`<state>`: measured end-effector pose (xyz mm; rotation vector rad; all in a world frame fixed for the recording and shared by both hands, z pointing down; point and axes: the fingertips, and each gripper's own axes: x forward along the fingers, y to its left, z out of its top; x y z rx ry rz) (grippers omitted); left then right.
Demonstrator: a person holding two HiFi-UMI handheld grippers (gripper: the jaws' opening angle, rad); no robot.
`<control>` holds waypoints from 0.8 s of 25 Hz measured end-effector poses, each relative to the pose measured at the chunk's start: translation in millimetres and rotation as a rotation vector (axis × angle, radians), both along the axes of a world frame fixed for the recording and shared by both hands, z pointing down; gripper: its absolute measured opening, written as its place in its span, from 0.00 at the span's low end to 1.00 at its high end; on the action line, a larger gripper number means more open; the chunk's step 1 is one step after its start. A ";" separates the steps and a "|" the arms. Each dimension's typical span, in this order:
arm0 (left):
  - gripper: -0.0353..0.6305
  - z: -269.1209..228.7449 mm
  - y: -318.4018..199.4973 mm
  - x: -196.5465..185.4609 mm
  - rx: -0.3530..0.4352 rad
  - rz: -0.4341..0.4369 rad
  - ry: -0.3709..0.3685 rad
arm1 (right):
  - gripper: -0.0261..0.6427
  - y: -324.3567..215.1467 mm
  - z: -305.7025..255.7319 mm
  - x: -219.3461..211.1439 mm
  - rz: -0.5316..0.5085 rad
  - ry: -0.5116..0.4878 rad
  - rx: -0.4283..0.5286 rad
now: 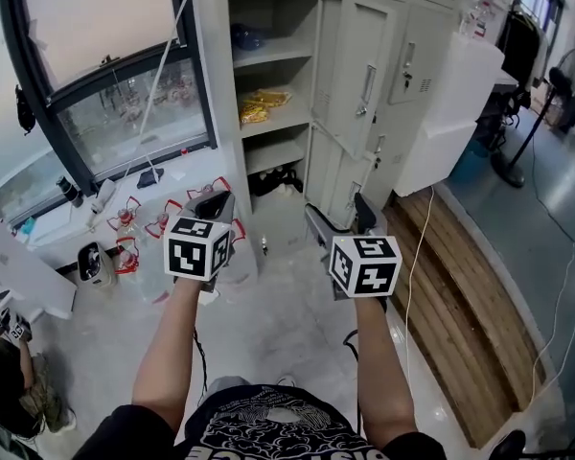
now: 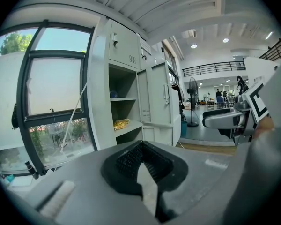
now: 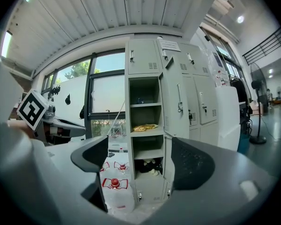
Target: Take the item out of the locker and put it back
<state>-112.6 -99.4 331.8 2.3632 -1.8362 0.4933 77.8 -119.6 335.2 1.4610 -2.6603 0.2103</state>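
Observation:
The grey locker (image 1: 268, 75) stands ahead with its door (image 1: 356, 70) swung open to the right. Its shelves hold a blue item (image 1: 246, 36) up high, a yellow packet (image 1: 259, 103) in the middle and dark things (image 1: 273, 178) low down. The packet also shows in the left gripper view (image 2: 121, 123) and the right gripper view (image 3: 144, 127). My left gripper (image 1: 216, 201) (image 2: 143, 146) is shut with nothing in it. My right gripper (image 1: 340, 217) (image 3: 140, 161) is open and empty. Both point at the locker from a distance, apart from it.
Several water jugs with red handles (image 1: 134, 223) stand on the floor left of the locker, under the window (image 1: 125, 94). A white panel (image 1: 450, 113) leans at the right, with wooden boards (image 1: 460, 286) on the floor below. Another person (image 1: 10, 372) crouches at the lower left.

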 end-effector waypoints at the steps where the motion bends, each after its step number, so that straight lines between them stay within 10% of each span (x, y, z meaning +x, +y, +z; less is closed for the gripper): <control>1: 0.05 -0.8 0.7 -0.9 0.001 -0.007 -0.004 | 0.69 -1.4 -0.3 -0.5 -0.007 0.000 0.001; 20: 0.05 -3.4 -26.4 -25.2 0.027 -0.088 -0.006 | 0.69 -40.8 -2.1 -30.7 -0.099 0.032 0.016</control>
